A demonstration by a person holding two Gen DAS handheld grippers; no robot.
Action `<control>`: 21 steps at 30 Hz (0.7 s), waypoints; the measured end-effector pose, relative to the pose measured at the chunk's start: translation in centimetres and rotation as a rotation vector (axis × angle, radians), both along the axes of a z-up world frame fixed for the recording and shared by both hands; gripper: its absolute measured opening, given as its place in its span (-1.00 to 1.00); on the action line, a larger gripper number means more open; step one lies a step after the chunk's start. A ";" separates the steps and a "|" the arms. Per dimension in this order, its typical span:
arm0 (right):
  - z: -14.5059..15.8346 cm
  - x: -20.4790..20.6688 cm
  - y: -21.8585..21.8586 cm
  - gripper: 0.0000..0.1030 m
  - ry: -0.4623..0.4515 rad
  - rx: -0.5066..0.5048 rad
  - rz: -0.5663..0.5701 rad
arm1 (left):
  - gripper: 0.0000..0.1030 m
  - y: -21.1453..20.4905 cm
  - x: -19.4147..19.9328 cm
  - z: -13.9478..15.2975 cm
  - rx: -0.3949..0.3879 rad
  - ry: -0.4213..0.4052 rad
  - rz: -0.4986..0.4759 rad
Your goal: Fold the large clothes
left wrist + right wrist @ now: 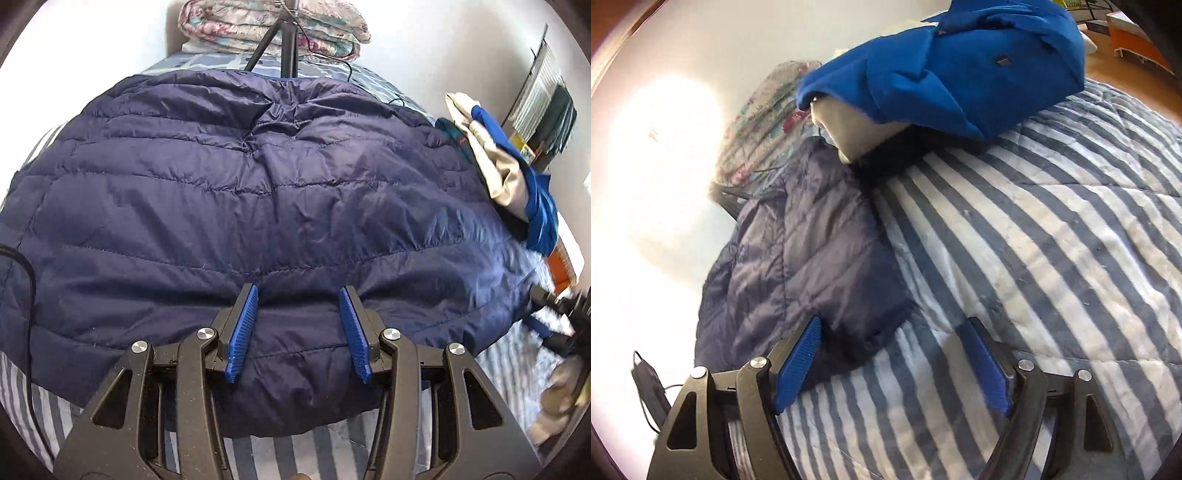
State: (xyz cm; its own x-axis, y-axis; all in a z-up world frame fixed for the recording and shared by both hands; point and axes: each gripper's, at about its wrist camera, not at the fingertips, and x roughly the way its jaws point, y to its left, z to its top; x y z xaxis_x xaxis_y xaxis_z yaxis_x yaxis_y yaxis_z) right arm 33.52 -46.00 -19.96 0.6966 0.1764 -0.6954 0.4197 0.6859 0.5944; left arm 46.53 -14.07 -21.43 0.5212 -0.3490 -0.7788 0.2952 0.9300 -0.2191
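Left tongs [297, 291] spread wide, nothing between the blue pads, hovering over the near hem of the navy puffer jacket [258, 192]; hem bulges up between the two pads but not pinched. Right tongs [894, 321] also spread, empty, left pad just over a jacket corner [849, 332], right pad over bare striped bedspread [1052, 240]. Jacket lies spread flat on the bed, quilted side up, filling most of the left wrist view; from the right wrist view only its side edge and corner show. Judgement: jacket is light, soft, puffy, shell looks slick nylon, so it'll slide in a shallow pinch and spring back after folding; air-filled baffles resist a crisp crease. Best hold looks like the hem or corner seams where fabric is thinner and stitched, taking both layers deep into the pads; left at the near hem, right at that side corner, then lift and carry over together. Risk: grabbing only the top layer, or snagging bedspread with it. Outward: blue fleece garment [960, 66] with pale lining piled near the jacket's far right side, touching or just overlapping it, can't tell. Floral folded quilt [273, 29] at the headboard end, tripod legs [284, 48] in front of it, black cable [22, 266] at left edge.
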 end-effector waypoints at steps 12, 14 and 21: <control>1.0 4.6 0.4 -0.38 0.051 -0.048 0.057 | -0.09 3.1 -3.9 5.7 0.001 0.003 0.003; 2.2 4.9 0.9 -0.57 0.047 -0.115 0.085 | -0.09 4.6 -5.8 7.3 0.008 -0.019 -0.005; 6.6 5.1 3.2 -0.81 0.007 -0.309 0.165 | -0.09 9.3 -10.5 9.2 -0.024 -0.048 0.059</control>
